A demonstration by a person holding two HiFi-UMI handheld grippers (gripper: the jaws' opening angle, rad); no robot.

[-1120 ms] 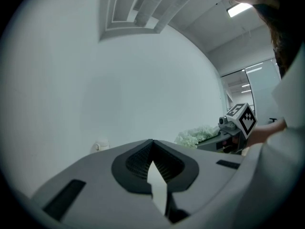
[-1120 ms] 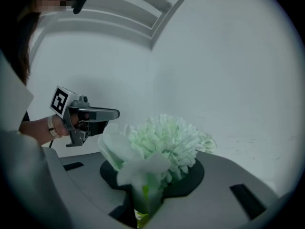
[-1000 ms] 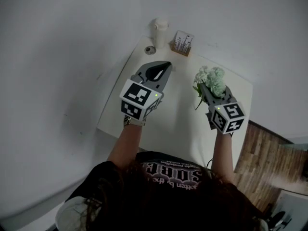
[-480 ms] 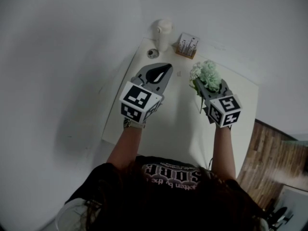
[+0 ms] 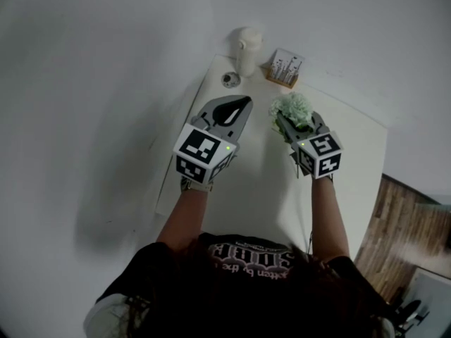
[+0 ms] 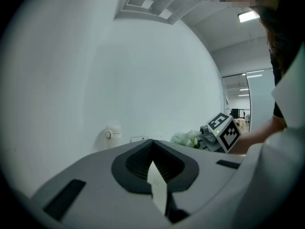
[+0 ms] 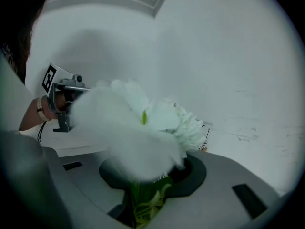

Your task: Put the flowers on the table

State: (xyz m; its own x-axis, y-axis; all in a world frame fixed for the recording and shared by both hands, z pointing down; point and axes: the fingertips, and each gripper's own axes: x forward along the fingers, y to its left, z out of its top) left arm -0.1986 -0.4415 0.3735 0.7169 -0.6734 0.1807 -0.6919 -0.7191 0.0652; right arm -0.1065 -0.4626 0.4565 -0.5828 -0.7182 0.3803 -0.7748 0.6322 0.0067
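Note:
A bunch of white and pale green flowers (image 5: 291, 108) sticks up out of my right gripper (image 5: 297, 124), which is shut on the green stems. The blooms (image 7: 143, 123) fill the middle of the right gripper view, and the stems run down between the jaws. It hangs over the far half of the white table (image 5: 352, 160). My left gripper (image 5: 227, 108) hovers beside it on the left, above the table's left edge. Its jaws are closed on a small white slip (image 6: 157, 185).
Along the table's far edge stand a white bottle (image 5: 248, 48), a small round object (image 5: 230, 79) and a card holder (image 5: 285, 69). White walls close in behind and to the left. Wooden floor (image 5: 402, 238) lies past the table's right edge.
Both grippers have moved forward over the table towards its far edge. The flowers now sit closer to the card holder and the left gripper.

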